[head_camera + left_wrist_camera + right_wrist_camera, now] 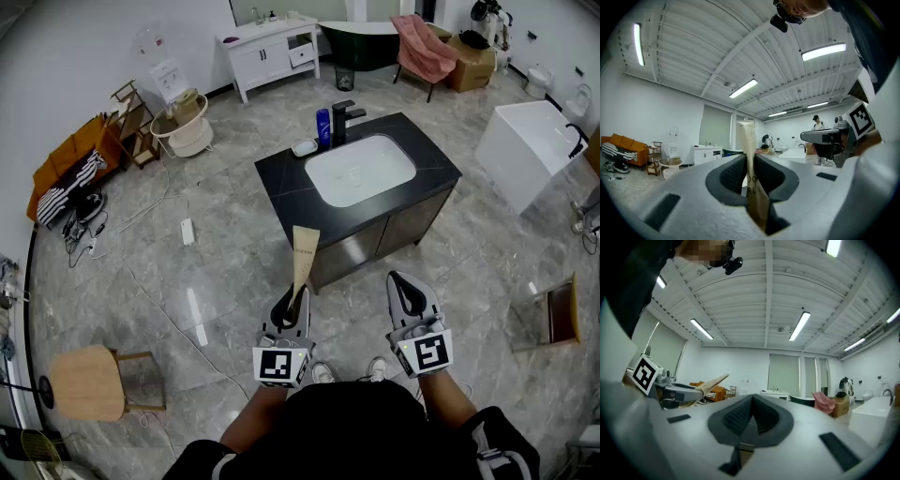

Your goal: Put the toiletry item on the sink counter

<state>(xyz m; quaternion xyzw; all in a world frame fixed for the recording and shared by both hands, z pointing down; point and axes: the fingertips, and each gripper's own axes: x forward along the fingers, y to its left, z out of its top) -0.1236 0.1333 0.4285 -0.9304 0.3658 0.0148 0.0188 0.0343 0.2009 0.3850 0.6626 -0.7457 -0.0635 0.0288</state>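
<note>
A tan toiletry tube (303, 256) stands up out of my left gripper (291, 307), whose jaws are shut on its lower end; in the left gripper view the tube (749, 150) is pinched between the dark pads (729, 174). My right gripper (410, 292) is shut with nothing in it, and its pads (740, 416) meet. Both grippers are held low in front of the person's body, short of the black sink counter (282, 177) with its white basin (360, 169). A blue bottle (322, 127), a soap dish (304, 147) and a black tap (343, 120) stand at the counter's far edge.
A white bathtub (530, 150) stands at the right, a wooden stool (85, 380) at the lower left. A power strip (187, 231) and cables lie on the marble floor. A white cabinet (267, 53), a dark tub and a pink chair (420, 50) are far back.
</note>
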